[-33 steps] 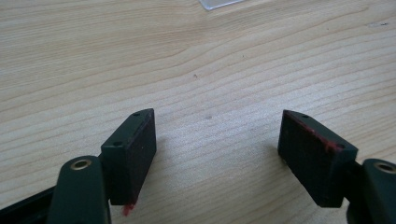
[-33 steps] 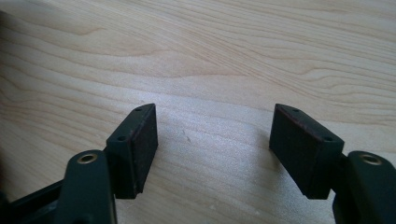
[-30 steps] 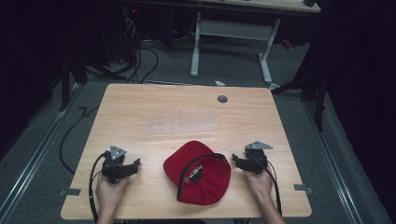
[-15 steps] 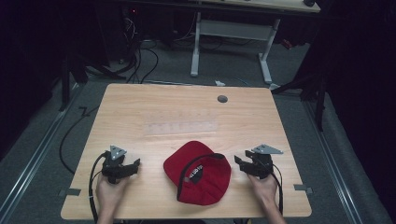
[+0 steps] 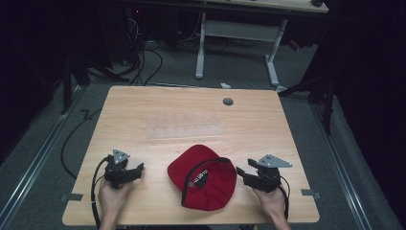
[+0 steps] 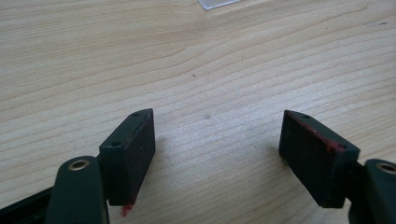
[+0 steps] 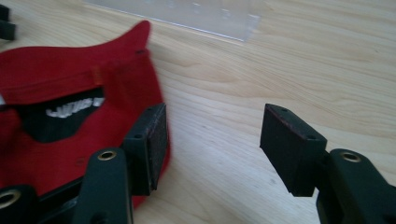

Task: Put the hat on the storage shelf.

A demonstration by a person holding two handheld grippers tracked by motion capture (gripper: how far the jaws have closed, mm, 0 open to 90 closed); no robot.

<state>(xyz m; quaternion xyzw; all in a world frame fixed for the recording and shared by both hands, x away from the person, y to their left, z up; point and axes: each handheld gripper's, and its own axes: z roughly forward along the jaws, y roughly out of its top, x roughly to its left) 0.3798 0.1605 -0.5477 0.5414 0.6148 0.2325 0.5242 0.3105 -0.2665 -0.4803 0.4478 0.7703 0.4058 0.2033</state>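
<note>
A red cap [image 5: 203, 176] lies upside down near the front edge of the wooden table [image 5: 191, 115], its black lining and white lettering showing. My left gripper [image 5: 137, 170] rests on the table to the cap's left, open, with bare wood between its jaws [image 6: 217, 154]. My right gripper [image 5: 241, 172] sits just right of the cap, open. In the right gripper view the red cap [image 7: 56, 126] lies behind the left jaw, and nothing is between the jaws of the right gripper [image 7: 215, 140].
A clear flat plastic strip [image 5: 186, 130] lies on the table's middle, beyond the cap; the strip's edge [image 7: 187, 16] shows in the right gripper view. A round grey grommet [image 5: 228, 101] sits near the far edge. Cables and desk legs stand on the floor beyond.
My right gripper has shifted slightly right and toward the front edge, away from the cap. The left gripper and the cap stay where they were.
</note>
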